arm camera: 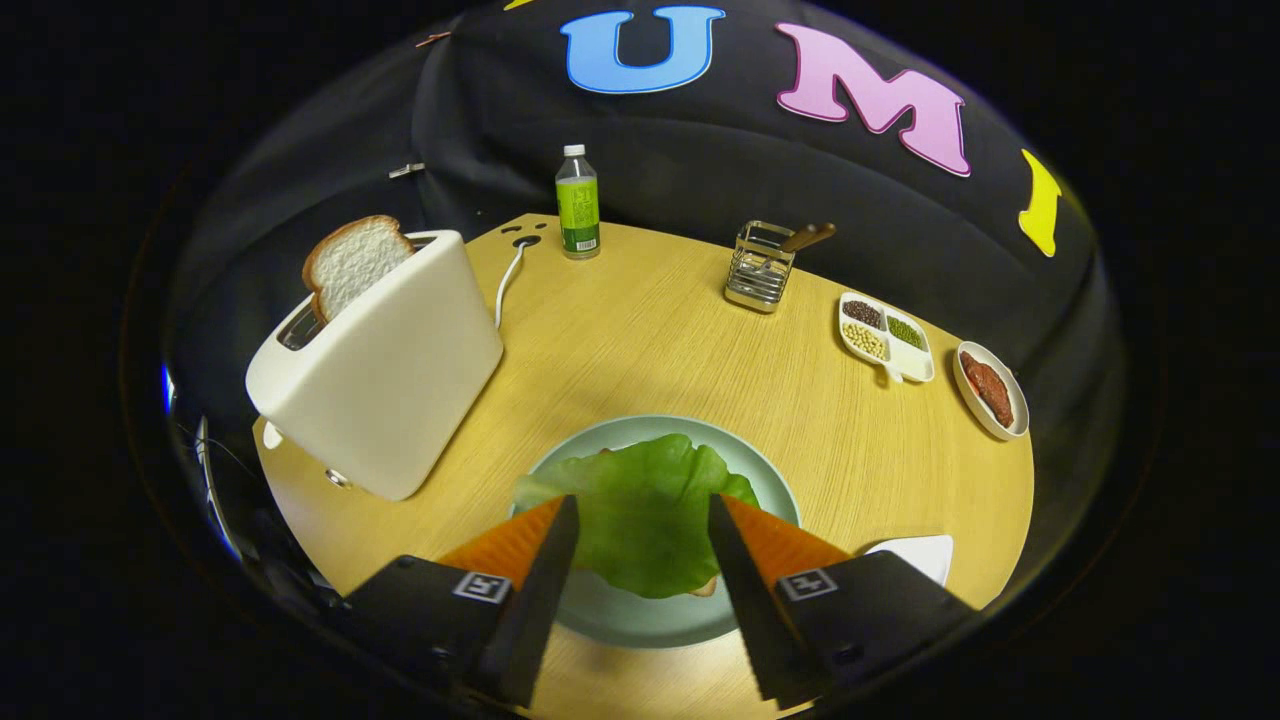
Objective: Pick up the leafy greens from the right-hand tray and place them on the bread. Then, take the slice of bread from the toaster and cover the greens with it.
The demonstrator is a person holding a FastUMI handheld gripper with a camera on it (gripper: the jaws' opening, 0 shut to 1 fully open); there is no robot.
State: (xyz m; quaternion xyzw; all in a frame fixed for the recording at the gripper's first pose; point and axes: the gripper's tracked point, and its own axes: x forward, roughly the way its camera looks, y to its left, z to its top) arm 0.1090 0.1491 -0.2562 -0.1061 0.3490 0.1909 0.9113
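Lettuce (645, 515) lies on the bread on the plate (770, 475), between the spread fingers of our tool (643, 515), pinching nothing. Next, we judge, we reach to ten o'clock for the bread slice (352, 262) standing in the toaster (385, 385).

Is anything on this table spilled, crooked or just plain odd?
Nothing looks spilled or broken. The toaster holds a bread slice sticking up from its slot. The lettuce leaf lies on the plate, hiding nearly all the bread beneath. The gripper hangs open above it.
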